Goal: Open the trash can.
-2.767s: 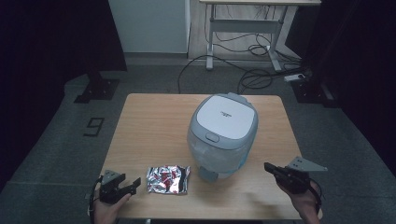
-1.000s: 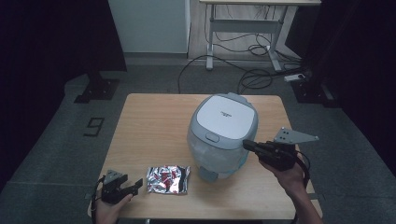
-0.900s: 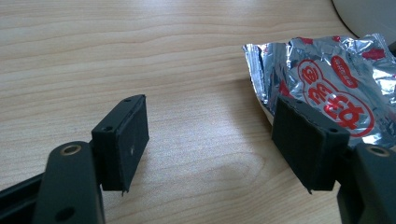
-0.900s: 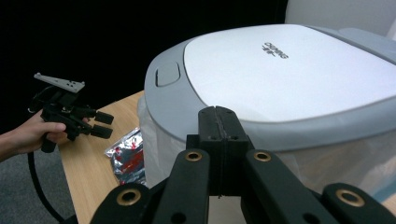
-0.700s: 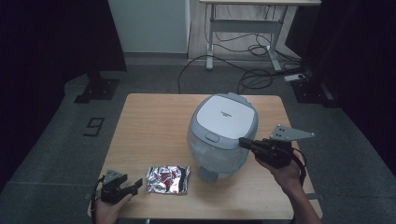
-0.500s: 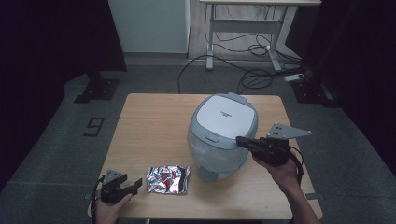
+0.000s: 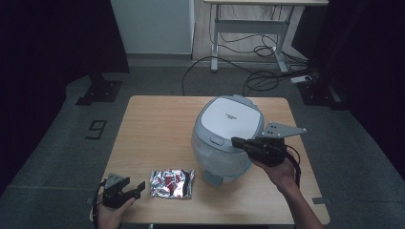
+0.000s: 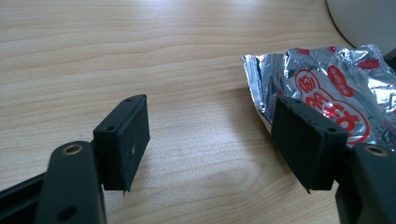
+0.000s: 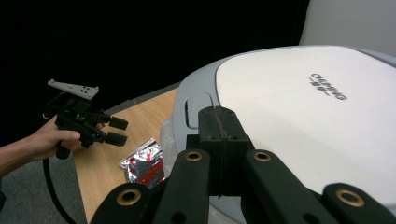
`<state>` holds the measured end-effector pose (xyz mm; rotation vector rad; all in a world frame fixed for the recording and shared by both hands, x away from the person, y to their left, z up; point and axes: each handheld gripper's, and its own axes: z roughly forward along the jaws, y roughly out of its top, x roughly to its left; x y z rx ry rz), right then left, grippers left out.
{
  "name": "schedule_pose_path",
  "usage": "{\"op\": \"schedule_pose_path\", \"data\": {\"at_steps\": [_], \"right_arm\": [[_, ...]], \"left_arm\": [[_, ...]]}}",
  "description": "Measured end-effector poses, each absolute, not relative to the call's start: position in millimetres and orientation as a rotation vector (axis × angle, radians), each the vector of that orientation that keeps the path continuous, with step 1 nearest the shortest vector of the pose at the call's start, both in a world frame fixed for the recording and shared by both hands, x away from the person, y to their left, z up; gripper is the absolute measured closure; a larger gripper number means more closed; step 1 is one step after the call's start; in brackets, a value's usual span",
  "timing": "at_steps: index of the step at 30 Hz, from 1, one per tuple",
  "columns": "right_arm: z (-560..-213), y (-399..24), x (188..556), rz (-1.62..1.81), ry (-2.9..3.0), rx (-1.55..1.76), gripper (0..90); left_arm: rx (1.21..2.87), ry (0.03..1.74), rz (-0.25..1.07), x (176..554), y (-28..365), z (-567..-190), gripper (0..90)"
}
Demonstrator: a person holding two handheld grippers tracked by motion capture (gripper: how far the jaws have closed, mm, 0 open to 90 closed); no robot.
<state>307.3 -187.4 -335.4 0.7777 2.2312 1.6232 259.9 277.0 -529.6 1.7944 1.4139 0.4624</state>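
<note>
- Right hand-held gripper (image 7: pixel 237 141): jaws pressed flat together, nothing between them. Tip hovers at the near right edge of the cooker (image 7: pixel 228 138) lid, pointing left across it.
- Cooker: white-and-grey, lid down, standing right of the worktop (image 7: pixel 153 124) centre, towards the right edge.
- Key relation: the lid's release button (image 7: pixel 217 140) lies just left of the closed tip in the high view; in the right gripper view the button (image 9: pixel 191 112) sits just past the tip and a little to its left. Tip and button look apart, not touching (hard to be sure from above).
- Judgement: a short push onward and down should land the tip on the button. The right hand is far nearer; the left is off at the near left corner.
- Nothing stands between tip and button. The lid's curve could let a closed tip skid off sideways.
- Left hand-held gripper (image 7: pixel 137 187): jaws wide apart, empty, low over the worktop near its left front corner.
- Foil packet (image 7: pixel 172 183): crinkled, silver with red print, flat near the front edge, between the left gripper and the cooker base. In the left gripper view the packet (image 8: pixel 336 88) lies just beyond the right-hand pad, not gripped.
- Packet is clear of the right hand's path.
</note>
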Motion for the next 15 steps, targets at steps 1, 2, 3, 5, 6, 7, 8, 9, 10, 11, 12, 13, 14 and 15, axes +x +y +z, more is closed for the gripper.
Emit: {"op": "schedule_pose_path", "data": {"at_steps": [1, 2, 3, 5, 6, 7, 8, 9, 10, 11, 12, 13, 14, 15], "right_arm": [[-336, -185, 308, 1.623, 2.230, 0.776, 89.9], [-335, -184, 308, 1.622, 2.231, 0.773, 89.8], [-335, -182, 309, 1.623, 2.235, 0.769, 89.9], [-335, -178, 310, 1.618, 2.241, 0.759, 89.9], [-334, -176, 311, 1.618, 2.245, 0.758, 89.9], [-334, -175, 311, 1.620, 2.246, 0.756, 89.9], [-334, -173, 312, 1.624, 2.247, 0.756, 89.9], [-334, -172, 313, 1.629, 2.247, 0.755, 89.8], [-334, -171, 314, 1.632, 2.248, 0.754, 89.9], [-335, -170, 314, 1.638, 2.250, 0.758, 89.9], [-335, -169, 315, 1.642, 2.253, 0.759, 89.9], [-335, -168, 316, 1.645, 2.256, 0.762, 89.8], [-336, -168, 316, 1.649, 2.258, 0.762, 89.8], [-336, -167, 316, 1.652, 2.258, 0.763, 89.8]], "left_arm": [[1.796, 1.416, 0.464, 260, 277, -530, 28.4], [1.794, 1.419, 0.463, 260, 277, -530, 28.4], [1.792, 1.420, 0.463, 260, 277, -530, 28.4], [1.790, 1.420, 0.462, 260, 277, -530, 28.5], [1.790, 1.420, 0.461, 260, 277, -530, 28.5], [1.792, 1.419, 0.461, 260, 277, -530, 28.5], [1.794, 1.416, 0.460, 260, 277, -530, 28.5], [1.796, 1.414, 0.460, 260, 276, -530, 28.5], [1.797, 1.411, 0.464, 260, 276, -530, 28.5], [1.798, 1.410, 0.472, 260, 275, -529, 28.6], [1.805, 1.408, 0.479, 259, 275, -529, 28.7], [1.803, 1.406, 0.483, 259, 274, -529, 28.6], [1.806, 1.405, 0.485, 259, 274, -528, 28.6], [1.807, 1.404, 0.487, 259, 274, -528, 28.6]]}}
